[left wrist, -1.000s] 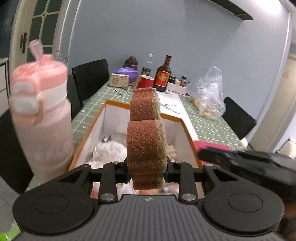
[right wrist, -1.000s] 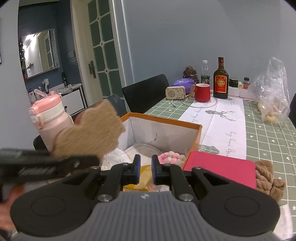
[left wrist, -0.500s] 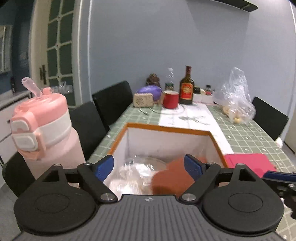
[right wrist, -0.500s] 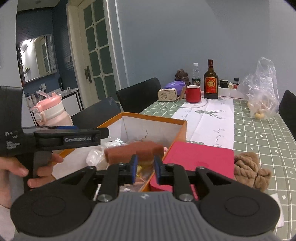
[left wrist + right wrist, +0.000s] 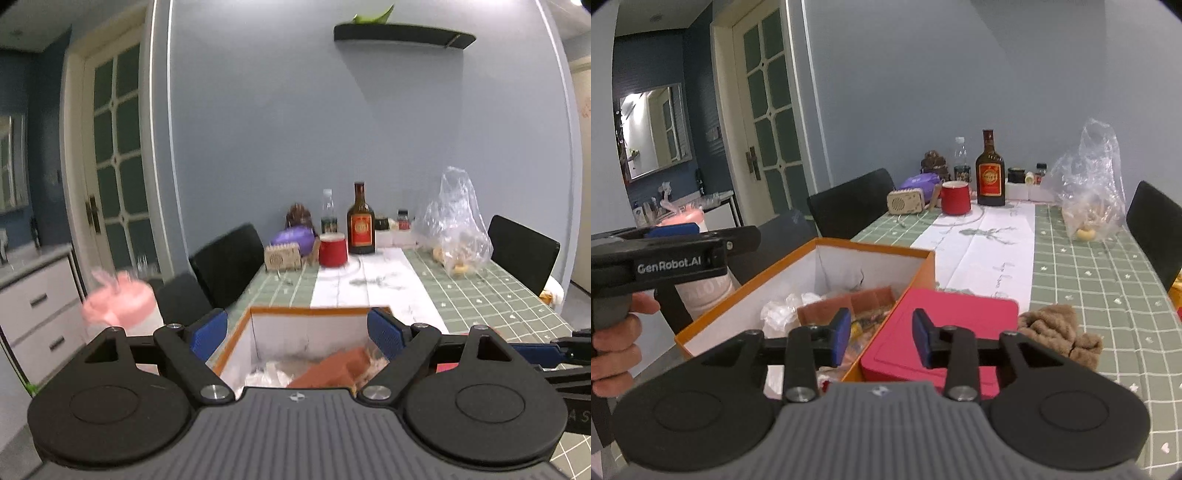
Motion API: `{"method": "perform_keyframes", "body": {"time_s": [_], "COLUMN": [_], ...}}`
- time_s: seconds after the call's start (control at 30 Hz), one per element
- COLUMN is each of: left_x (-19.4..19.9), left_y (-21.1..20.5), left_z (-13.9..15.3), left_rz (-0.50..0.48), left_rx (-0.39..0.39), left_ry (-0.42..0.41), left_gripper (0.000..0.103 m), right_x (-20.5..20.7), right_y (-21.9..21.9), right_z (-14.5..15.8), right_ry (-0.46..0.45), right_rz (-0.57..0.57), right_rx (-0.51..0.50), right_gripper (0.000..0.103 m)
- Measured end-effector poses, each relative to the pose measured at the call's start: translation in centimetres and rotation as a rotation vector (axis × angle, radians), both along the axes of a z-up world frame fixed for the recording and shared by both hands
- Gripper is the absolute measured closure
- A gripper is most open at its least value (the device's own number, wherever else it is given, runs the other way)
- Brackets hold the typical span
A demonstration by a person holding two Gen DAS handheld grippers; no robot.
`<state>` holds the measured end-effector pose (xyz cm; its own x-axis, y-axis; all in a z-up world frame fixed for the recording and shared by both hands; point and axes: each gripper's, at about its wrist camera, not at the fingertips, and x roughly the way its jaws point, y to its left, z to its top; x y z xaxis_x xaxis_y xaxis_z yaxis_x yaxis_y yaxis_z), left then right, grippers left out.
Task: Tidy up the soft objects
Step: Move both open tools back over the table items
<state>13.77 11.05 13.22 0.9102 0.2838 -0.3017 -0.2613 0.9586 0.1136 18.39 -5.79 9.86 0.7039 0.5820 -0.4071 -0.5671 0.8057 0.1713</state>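
Observation:
The brown sponge [image 5: 849, 303] lies inside the orange-rimmed white box [image 5: 875, 251], on crumpled plastic and other soft items; it also shows in the left wrist view [image 5: 332, 369]. My left gripper [image 5: 297, 332] is wide open and empty, held above the box's [image 5: 314, 311] near end. My right gripper [image 5: 881, 338] is open and empty, over the box's right edge and a red case [image 5: 960, 314]. A brown knitted soft item [image 5: 1060, 328] lies on the table right of the red case.
A pink water bottle [image 5: 122, 302] stands left of the box. Far down the green checked table [image 5: 1100, 280] stand a red mug [image 5: 955, 197], a dark bottle [image 5: 990, 173], a small radio [image 5: 905, 201] and a clear plastic bag [image 5: 1089, 184]. Black chairs line both sides.
My left gripper opened and let the brown sponge drop into the box, then rose and tilted up. My right gripper opened from shut and shifted right over the red case.

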Motion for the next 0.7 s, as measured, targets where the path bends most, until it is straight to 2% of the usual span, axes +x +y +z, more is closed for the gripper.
{"method": "perform_keyframes", "body": {"time_s": [0.37,0.47,0.53,0.57,0.6,0.7], "left_x": [-0.9,-1.1,-1.4,-1.4,-1.4,-1.2], "left_y": [-5.2,-7.0,-8.1,-8.4,-8.9,-10.4], "left_z": [1.2,1.1,1.0,0.9,0.8,0.2], "left_rz": [-0.06,-0.075,-0.076,-0.078,-0.081,-0.11], "left_rx": [0.023,0.022,0.004,-0.011,-0.028,-0.068], "left_ry": [-0.025,-0.027,-0.033,-0.032,-0.03,-0.016], "left_gripper": [0.003,0.003,0.003,0.003,0.003,0.003], "right_x": [-2.2,-2.4,-2.3,-2.1,-1.8,-1.0], "right_y": [-5.2,-7.6,-9.3,-10.5,-11.5,-14.3], "right_z": [1.9,1.7,1.5,1.2,1.0,-0.2], "right_ry": [-0.071,-0.094,-0.101,-0.1,-0.095,-0.061], "right_rz": [-0.054,-0.113,-0.158,-0.188,-0.217,-0.3], "right_rx": [0.045,0.054,0.066,0.08,0.09,0.1], "right_gripper": [0.058,0.05,0.041,0.03,0.023,0.018]}}
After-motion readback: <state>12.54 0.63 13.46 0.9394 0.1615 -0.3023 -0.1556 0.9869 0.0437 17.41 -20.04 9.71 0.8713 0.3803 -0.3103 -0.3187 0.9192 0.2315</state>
